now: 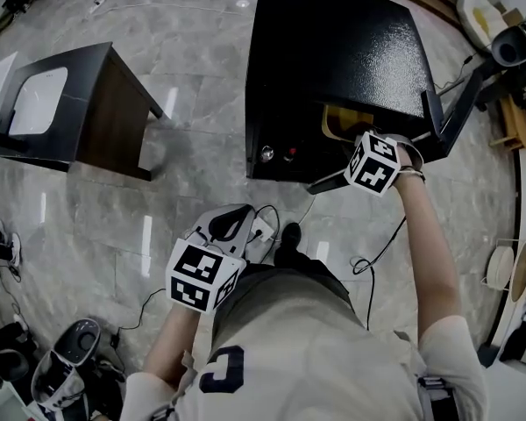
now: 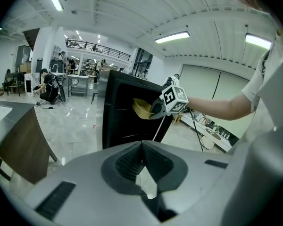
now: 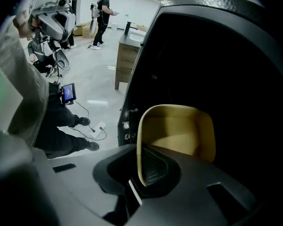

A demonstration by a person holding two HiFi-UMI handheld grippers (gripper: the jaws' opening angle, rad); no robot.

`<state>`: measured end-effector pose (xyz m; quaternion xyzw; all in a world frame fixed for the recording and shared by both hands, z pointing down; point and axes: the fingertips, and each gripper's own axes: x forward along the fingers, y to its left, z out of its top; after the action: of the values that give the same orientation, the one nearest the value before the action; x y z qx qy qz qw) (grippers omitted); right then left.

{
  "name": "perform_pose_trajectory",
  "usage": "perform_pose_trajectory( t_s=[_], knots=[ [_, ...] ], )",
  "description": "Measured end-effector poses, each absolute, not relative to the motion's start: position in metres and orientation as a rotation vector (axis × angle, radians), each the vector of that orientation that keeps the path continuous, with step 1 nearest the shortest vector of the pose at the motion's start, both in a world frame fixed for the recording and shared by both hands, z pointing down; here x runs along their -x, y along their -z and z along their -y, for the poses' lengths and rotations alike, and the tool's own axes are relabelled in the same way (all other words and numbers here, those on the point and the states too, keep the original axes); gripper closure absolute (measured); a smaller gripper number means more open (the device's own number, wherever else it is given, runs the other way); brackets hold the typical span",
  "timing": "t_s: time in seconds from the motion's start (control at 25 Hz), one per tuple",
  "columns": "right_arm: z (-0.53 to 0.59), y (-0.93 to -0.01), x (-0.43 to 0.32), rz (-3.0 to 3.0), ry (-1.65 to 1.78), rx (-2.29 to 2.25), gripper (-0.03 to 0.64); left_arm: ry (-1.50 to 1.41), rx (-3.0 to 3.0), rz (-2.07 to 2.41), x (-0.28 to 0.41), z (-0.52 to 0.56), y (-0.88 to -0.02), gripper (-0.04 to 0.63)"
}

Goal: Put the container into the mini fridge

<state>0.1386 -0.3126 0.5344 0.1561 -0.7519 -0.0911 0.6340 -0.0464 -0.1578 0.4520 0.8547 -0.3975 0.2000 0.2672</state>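
Right gripper (image 3: pixel 140 173): clenched on one rim wall of the container (image 3: pixel 179 131).
Container: held at the open mouth of the fridge (image 1: pixel 333 42), not yet set down.
Left gripper (image 2: pixel 142 159): jaws together, empty, well back from the fridge.
Risk: the thin rim hold may slip or swing, and the container could clip the fridge frame.
Count: two grippers, one container, one fridge.

One container (image 3: pixel 179 131), one fridge (image 1: pixel 333 51), one table (image 1: pixel 79 95), two tools (image 2: pixel 142 161) (image 3: pixel 140 173).
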Motion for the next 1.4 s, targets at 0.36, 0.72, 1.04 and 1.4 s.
perform_pose_trajectory(
  t_s=[0.36, 0.72, 1.04, 1.4],
  knots=[
    [0.337, -0.530, -0.135, 1.726, 0.276, -0.392, 0.584, -0.543, -2.295, 1.089, 0.053, 0.166, -0.448, 0.538],
    [0.359, -0.526, -0.141, 1.731, 0.344, -0.495, 0.584, -0.554, -2.307, 1.088, 0.050, 0.175, -0.450, 0.538],
    [0.365, -0.531, -0.140, 1.713, 0.379, -0.527, 0.584, -0.514, -2.275, 1.141, 0.069, 0.191, -0.445, 0.538],
    [0.378, -0.533, -0.133, 1.641, 0.516, -0.646, 0.584, -0.551, -2.290, 1.095, 0.056, 0.186, -0.451, 0.538]
  ],
)
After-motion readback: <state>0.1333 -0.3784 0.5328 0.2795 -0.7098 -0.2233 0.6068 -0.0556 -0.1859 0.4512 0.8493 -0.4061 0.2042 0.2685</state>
